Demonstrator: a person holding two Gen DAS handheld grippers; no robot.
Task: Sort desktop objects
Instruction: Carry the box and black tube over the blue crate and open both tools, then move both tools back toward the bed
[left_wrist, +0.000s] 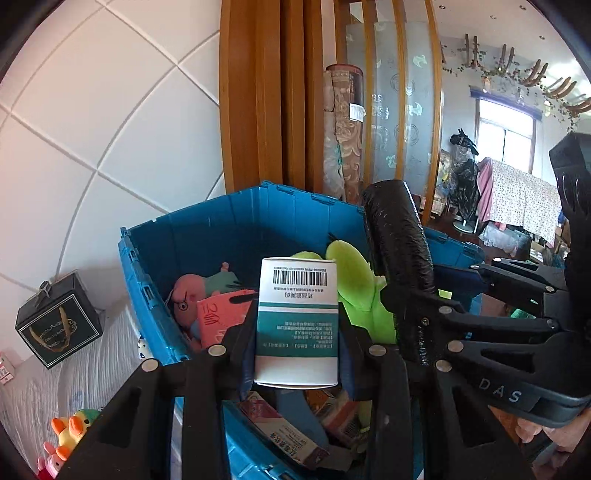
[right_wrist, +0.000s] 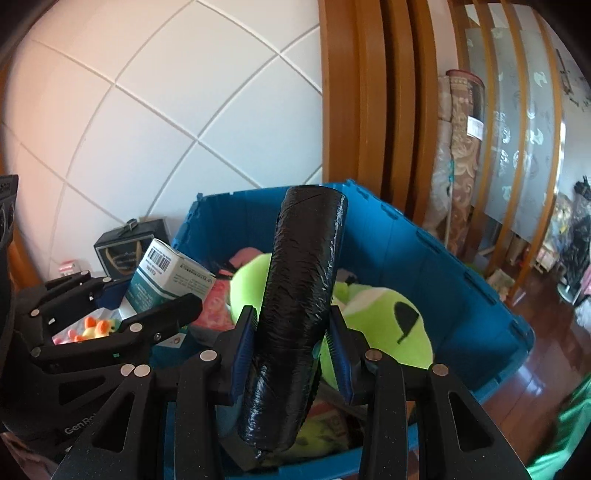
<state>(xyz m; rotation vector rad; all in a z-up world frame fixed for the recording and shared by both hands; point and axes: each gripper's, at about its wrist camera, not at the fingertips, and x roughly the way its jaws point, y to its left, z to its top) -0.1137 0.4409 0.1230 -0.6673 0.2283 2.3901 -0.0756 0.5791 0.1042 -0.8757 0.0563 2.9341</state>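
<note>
My left gripper (left_wrist: 297, 354) is shut on a white and teal medicine box (left_wrist: 298, 321) and holds it over the blue plastic crate (left_wrist: 207, 221). My right gripper (right_wrist: 291, 354) is shut on a black roll of bags (right_wrist: 299, 310), upright over the same crate (right_wrist: 461, 280). In the left wrist view the black roll (left_wrist: 397, 266) and the right gripper (left_wrist: 417, 321) stand just to the right of the box. In the right wrist view the medicine box (right_wrist: 166, 280) and the left gripper (right_wrist: 122, 295) are at the left. The crate holds a green plush (right_wrist: 376, 317), a pink plush (left_wrist: 192, 291) and small boxes.
A black gift box (left_wrist: 59, 321) stands left of the crate on a white cloth. Small plush toys (left_wrist: 70, 432) lie at the lower left. A tiled wall and a wooden partition (left_wrist: 266, 96) rise behind the crate. A rolled carpet (left_wrist: 343, 129) leans there.
</note>
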